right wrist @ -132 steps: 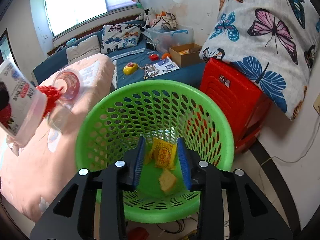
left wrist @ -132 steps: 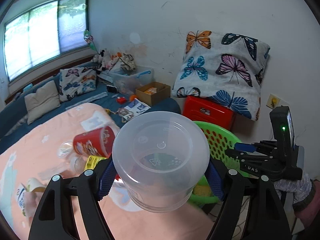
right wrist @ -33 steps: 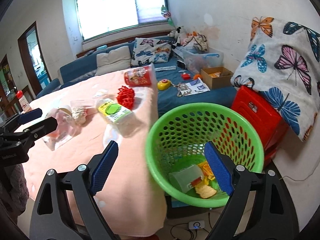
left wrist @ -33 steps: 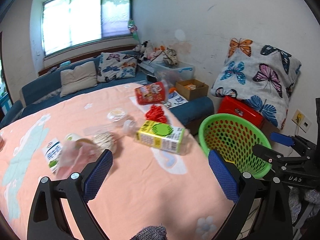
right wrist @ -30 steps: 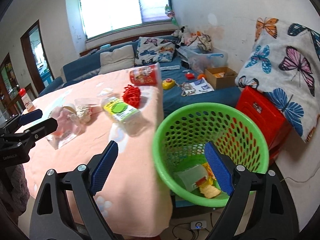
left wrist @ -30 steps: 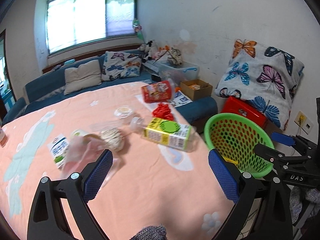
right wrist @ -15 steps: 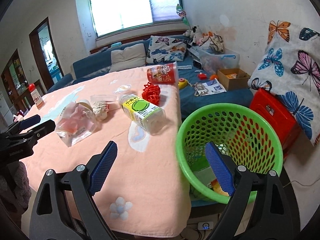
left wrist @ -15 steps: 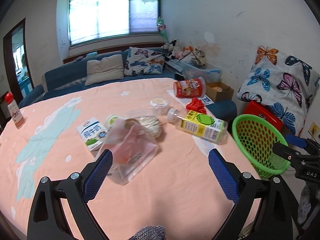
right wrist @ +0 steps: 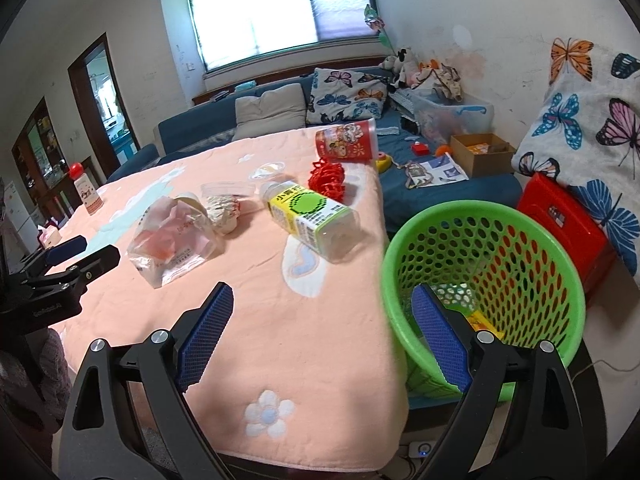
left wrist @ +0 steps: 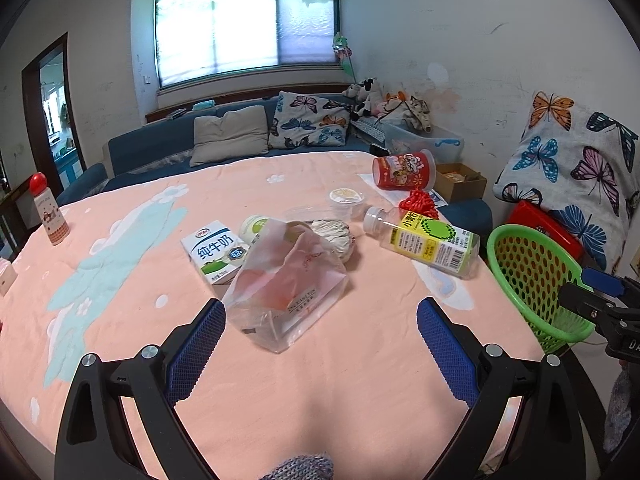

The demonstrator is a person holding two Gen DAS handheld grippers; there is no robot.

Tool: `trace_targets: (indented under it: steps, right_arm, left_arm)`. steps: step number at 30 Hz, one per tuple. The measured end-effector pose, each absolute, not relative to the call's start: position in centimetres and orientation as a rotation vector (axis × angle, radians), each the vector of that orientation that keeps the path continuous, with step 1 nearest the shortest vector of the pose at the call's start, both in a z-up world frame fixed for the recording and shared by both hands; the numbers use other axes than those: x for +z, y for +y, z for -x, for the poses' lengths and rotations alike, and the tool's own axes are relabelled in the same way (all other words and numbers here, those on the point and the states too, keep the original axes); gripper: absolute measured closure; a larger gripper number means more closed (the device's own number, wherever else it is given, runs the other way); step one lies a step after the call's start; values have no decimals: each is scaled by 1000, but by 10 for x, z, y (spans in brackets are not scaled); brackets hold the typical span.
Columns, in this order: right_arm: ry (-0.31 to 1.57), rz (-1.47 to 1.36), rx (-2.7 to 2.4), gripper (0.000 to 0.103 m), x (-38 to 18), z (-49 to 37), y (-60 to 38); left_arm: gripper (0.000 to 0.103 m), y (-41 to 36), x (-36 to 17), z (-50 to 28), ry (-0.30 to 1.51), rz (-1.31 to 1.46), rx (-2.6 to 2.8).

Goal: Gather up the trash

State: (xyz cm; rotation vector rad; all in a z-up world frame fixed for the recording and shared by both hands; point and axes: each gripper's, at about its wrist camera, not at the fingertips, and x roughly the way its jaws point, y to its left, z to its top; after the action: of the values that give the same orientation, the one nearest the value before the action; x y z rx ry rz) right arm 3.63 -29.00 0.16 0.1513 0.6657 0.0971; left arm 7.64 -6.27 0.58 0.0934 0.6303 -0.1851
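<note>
Two empty grippers, left (left wrist: 318, 338) and right (right wrist: 320, 326), hover with jaws spread wide above a crinkled translucent plastic bag (left wrist: 286, 284) on the pink tablecloth (left wrist: 360, 380); light and slippery, it looks best pinched at a bunched fold, green mesh basket (right wrist: 520, 220) alongside.

White scuffed walls; bright window (left wrist: 246, 24) at far end. Blue sofa (left wrist: 160, 148) beneath it, cushions on top. Doorway (left wrist: 52, 112) left.

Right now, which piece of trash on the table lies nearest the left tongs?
The clear plastic bag with pinkish contents, lying just ahead between the open left tongs. The milk carton, green-labelled bottle and red cup lie farther back.
</note>
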Motion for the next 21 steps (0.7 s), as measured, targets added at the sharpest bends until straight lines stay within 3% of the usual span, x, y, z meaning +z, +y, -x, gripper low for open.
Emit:
trace_targets:
  steps: [21]
  right_arm:
    - [685,-150,133,11,-5,-36,-270]
  left_arm:
    - [10,-47,1,-71,626,-92,-132]
